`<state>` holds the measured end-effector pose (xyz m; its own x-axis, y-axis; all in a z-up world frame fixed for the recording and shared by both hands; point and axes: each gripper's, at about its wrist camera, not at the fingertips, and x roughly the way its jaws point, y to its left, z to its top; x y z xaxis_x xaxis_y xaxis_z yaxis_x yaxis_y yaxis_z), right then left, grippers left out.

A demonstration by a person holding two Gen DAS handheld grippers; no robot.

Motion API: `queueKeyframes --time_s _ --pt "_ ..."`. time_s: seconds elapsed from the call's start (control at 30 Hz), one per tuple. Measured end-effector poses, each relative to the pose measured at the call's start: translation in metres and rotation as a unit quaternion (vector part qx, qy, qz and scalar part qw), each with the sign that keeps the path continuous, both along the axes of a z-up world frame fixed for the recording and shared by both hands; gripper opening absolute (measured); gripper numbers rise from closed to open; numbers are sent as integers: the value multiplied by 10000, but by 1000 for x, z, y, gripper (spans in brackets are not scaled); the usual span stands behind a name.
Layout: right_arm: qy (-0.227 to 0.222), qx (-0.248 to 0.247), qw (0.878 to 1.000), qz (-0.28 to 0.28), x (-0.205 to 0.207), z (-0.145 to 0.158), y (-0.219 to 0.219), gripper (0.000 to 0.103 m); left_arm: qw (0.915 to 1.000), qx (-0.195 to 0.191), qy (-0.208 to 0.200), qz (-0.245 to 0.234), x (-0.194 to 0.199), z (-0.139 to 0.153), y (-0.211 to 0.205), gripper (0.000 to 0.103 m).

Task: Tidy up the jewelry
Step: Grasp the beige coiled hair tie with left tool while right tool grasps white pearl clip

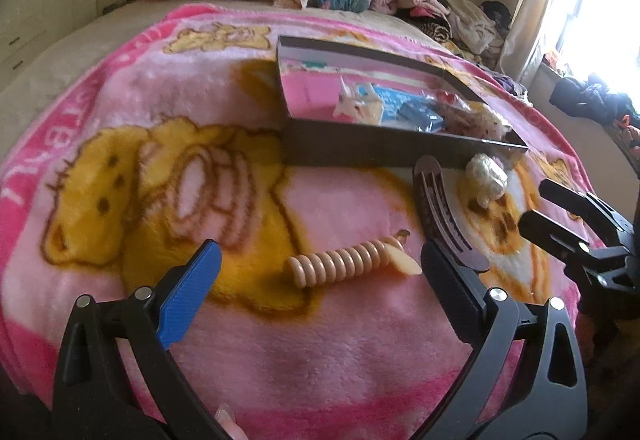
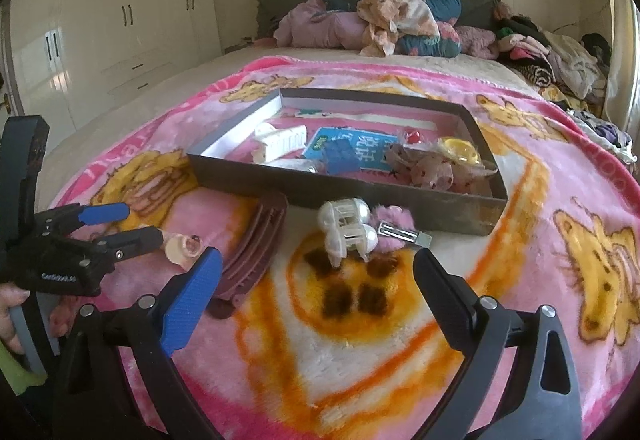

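Note:
In the left wrist view, a beige spiral hair tie [image 1: 344, 264] lies on the pink blanket between the wide-apart fingers of my left gripper [image 1: 320, 280]; neither pad touches it. A maroon hair clip [image 1: 440, 216] lies right beside the black finger. Past it sit a pearl claw clip [image 1: 486, 176] and a dark tray [image 1: 360, 150] holding small items. In the right wrist view, my right gripper [image 2: 320, 292] stands open and empty just short of the pearl claw clip [image 2: 348, 228], with a pink fluffy clip [image 2: 396, 228] beside it. The left gripper [image 2: 144, 224] appears at the left, and the right gripper [image 1: 530, 204] at the right.
The tray [image 2: 400, 200] lies across the blanket behind the clips. Piled clothes [image 2: 400, 20] line the headboard and the right side of the bed. White wardrobes [image 2: 120, 20] stand at the left, and a bright window [image 1: 592, 0] at the right. A hand [image 2: 12, 312] holds the left gripper's handle.

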<state>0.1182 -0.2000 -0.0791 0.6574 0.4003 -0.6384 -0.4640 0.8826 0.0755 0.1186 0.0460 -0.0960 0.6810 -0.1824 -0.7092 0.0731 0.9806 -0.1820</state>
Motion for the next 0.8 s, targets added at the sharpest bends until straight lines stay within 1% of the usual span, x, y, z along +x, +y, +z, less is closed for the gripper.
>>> queueKeyframes --time_s 0.03,0.13,0.2,0.3,0.47,0.53,0.6,0.63,0.77,0.8 --pt "18 -4 10000 1 2 -1 0 88 10000 13 23 -18 1 -2 -2 91" --pt "95 -38 9999 -24 8 -7 1 79 10000 22 53 -65 5 -5 -7 91" --pt "188 -23 9998 -70 15 -11 0 71 9999 64 54 -109 7 -6 -12 91" --pt "284 9 9995 -101 20 -15 1 62 9998 129 92 -154 10 -9 -18 91" --pt "343 -80 9993 -84 28 -20 5 51 9996 205 117 -155 13 -12 -22 91" --pt "339 -114 9993 -104 31 -21 7 49 9996 216 112 -157 15 -12 -24 87" --pt "355 -130 9992 -109 33 -22 7 47 9994 286 117 -155 17 -13 -26 78" --pt "375 -136 9991 -111 35 -23 8 46 9993 313 123 -157 18 -13 -27 77" --pt "442 -168 9988 -83 40 -27 10 46 9991 380 141 -131 20 -15 -27 65" --pt "457 -171 9988 -70 41 -27 11 46 9991 372 141 -137 21 -15 -27 64"
